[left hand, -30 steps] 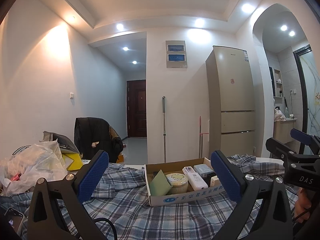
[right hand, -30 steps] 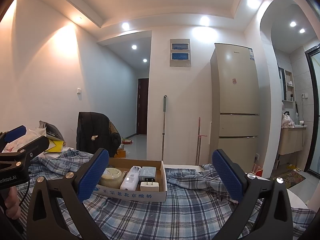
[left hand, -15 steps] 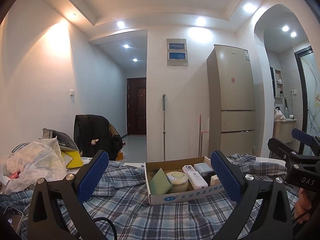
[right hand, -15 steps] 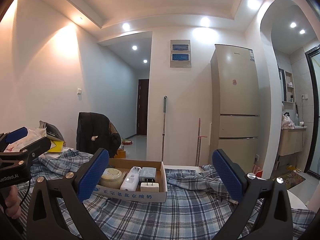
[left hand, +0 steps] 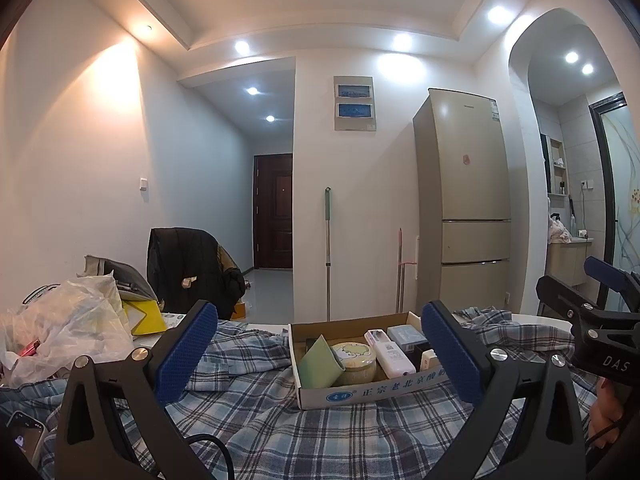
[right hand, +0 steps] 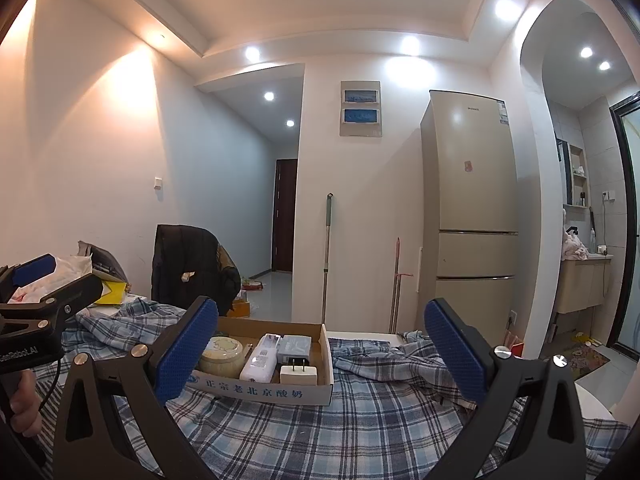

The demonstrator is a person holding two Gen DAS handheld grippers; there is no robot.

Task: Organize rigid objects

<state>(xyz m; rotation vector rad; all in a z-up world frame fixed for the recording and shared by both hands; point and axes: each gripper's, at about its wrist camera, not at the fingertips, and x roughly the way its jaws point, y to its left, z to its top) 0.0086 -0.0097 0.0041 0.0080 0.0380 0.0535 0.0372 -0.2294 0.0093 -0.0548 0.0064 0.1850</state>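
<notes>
A shallow cardboard box (left hand: 372, 392) (right hand: 264, 392) with blue print sits on the plaid cloth. Inside lie a green card (left hand: 318, 364), a round cream jar (left hand: 354, 358) (right hand: 220, 352), a white remote (left hand: 388, 352) (right hand: 260, 358), a grey-blue packet (left hand: 406, 336) (right hand: 294, 346) and a white plug adapter (right hand: 298, 374). My left gripper (left hand: 320, 344) stands open just short of the box, nothing between its blue pads. My right gripper (right hand: 320, 348) is open too, held back from the box's right end and empty. Each gripper shows at the edge of the other's view.
A plaid blue cloth (left hand: 280, 432) (right hand: 360, 428) covers the table. At the left lie plastic bags (left hand: 68, 328), a yellow item (left hand: 146, 316) and a phone (left hand: 24, 430). Behind stand a chair with a black jacket (left hand: 188, 268), a mop (left hand: 327, 256) and a fridge (left hand: 464, 208).
Both views have tipped very slightly, so the scene sits a touch lower in frame. The box and its contents have not moved, and both grippers stay open.
</notes>
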